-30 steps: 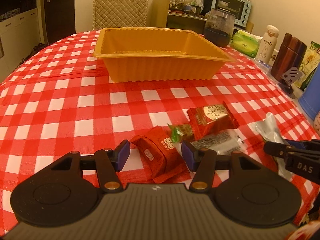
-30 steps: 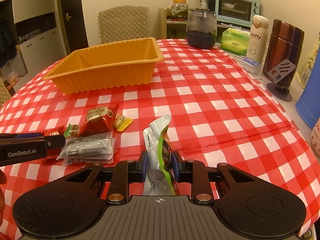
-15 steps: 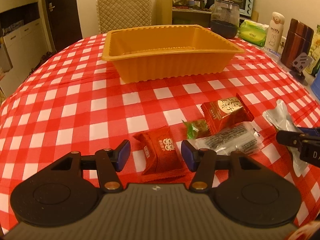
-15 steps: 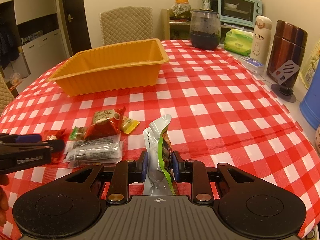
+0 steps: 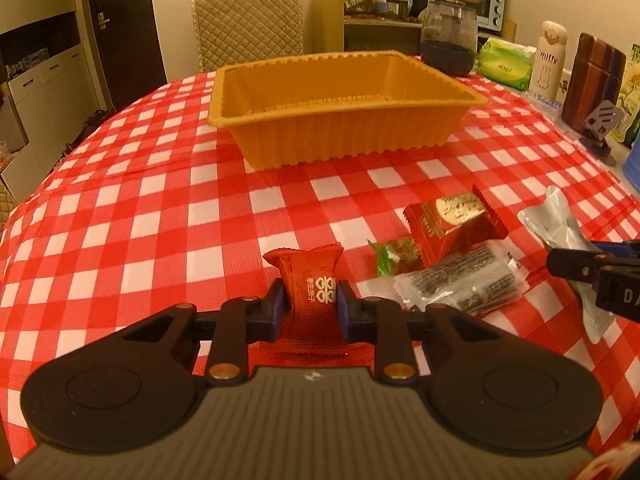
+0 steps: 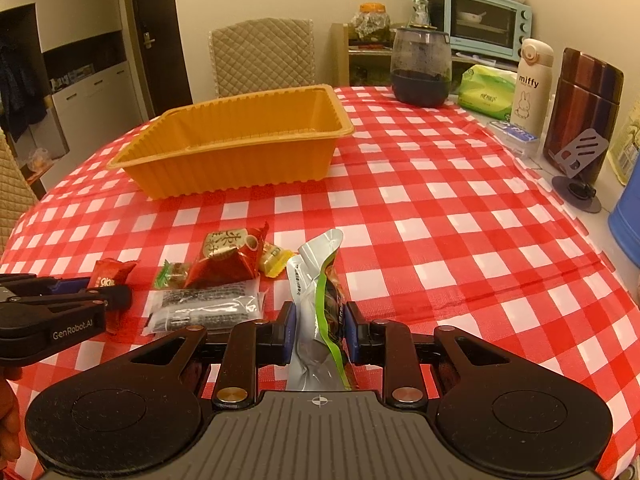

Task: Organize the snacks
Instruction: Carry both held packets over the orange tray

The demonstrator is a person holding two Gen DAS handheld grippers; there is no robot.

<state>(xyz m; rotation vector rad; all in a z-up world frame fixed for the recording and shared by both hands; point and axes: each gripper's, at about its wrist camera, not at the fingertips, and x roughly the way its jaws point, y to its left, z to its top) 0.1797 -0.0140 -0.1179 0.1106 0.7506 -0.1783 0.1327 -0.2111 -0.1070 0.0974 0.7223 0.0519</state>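
The left gripper (image 5: pixel 310 306) is closing its jaws on a small red foil snack packet (image 5: pixel 310 288) on the near part of the red-and-white checked tablecloth (image 5: pixel 160 216), and the right gripper (image 6: pixel 319 334) is clamped on a crinkled silver-and-green pouch (image 6: pixel 316 300) just right of the loose snacks. The empty orange ribbed plastic tray (image 5: pixel 340 120) sits farther off. Both wrappers are slick and soft, so either could slide from the pads or snag the neighbouring clear packet (image 5: pixel 460 284) when lifted.
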